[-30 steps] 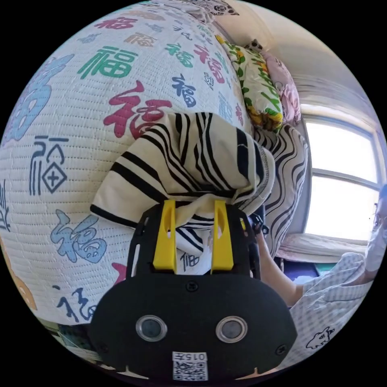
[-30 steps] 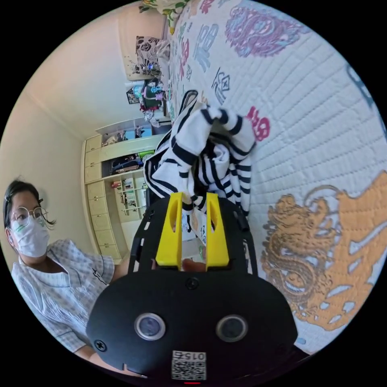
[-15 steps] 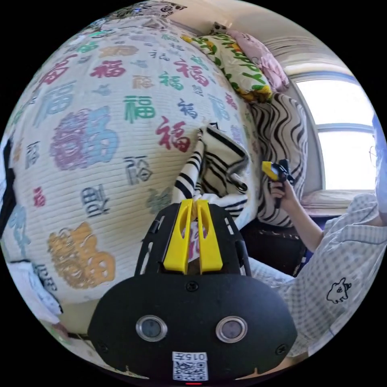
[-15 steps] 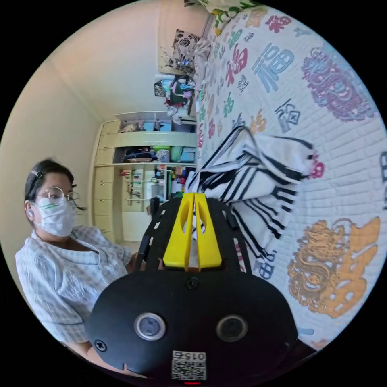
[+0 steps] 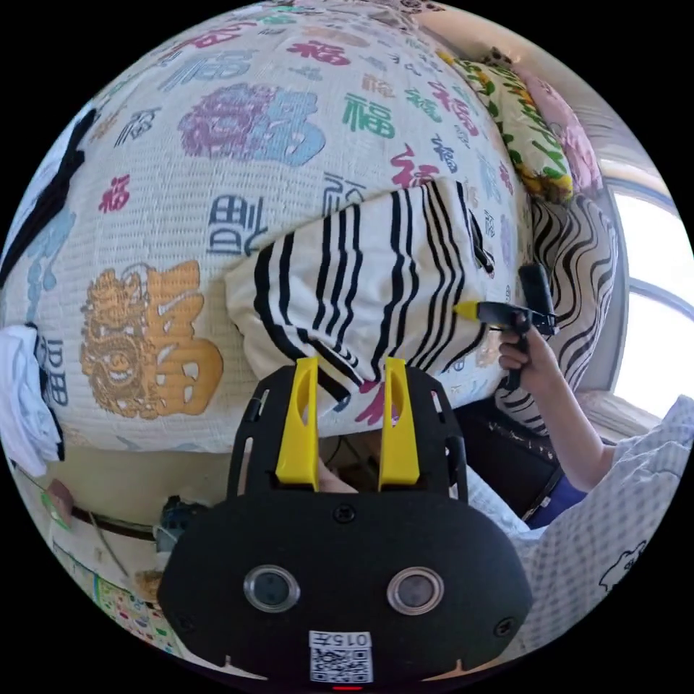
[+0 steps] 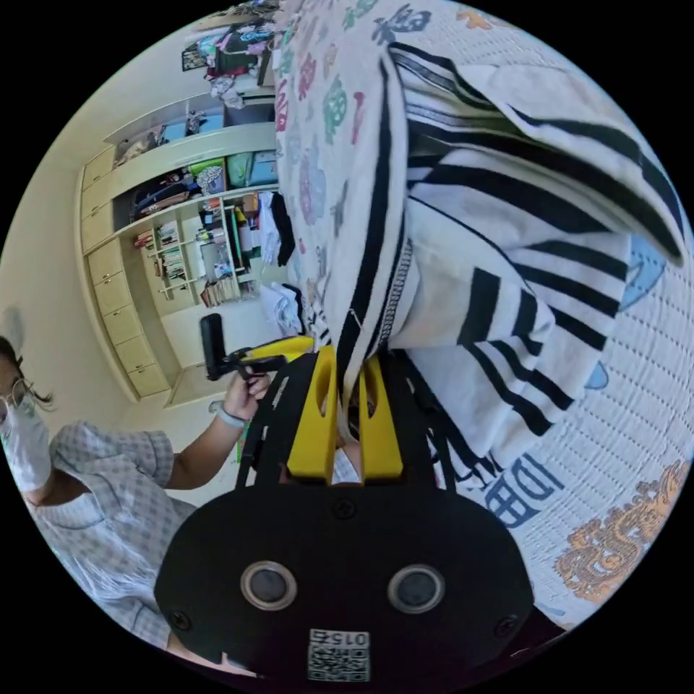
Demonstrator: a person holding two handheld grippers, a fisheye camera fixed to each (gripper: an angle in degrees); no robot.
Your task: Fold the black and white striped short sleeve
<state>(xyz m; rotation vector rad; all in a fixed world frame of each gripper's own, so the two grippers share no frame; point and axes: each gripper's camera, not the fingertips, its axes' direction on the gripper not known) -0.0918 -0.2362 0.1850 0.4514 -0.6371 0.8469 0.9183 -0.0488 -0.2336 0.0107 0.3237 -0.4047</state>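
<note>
The left gripper (image 5: 350,376) has let go, jaws apart now; the right gripper (image 6: 345,365) stays clamped on the soft striped short sleeve (image 5: 361,282), spread on the quilted bedspread (image 5: 166,217).

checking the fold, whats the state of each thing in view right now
striped shirt: spread on the bed, one edge lifted
left gripper: jaws apart, nothing between them, at the shirt's near edge
right gripper: jaws pressed on a shirt edge
quilt: lying flat over the bed
pillows: stacked at the bed's far end
</note>
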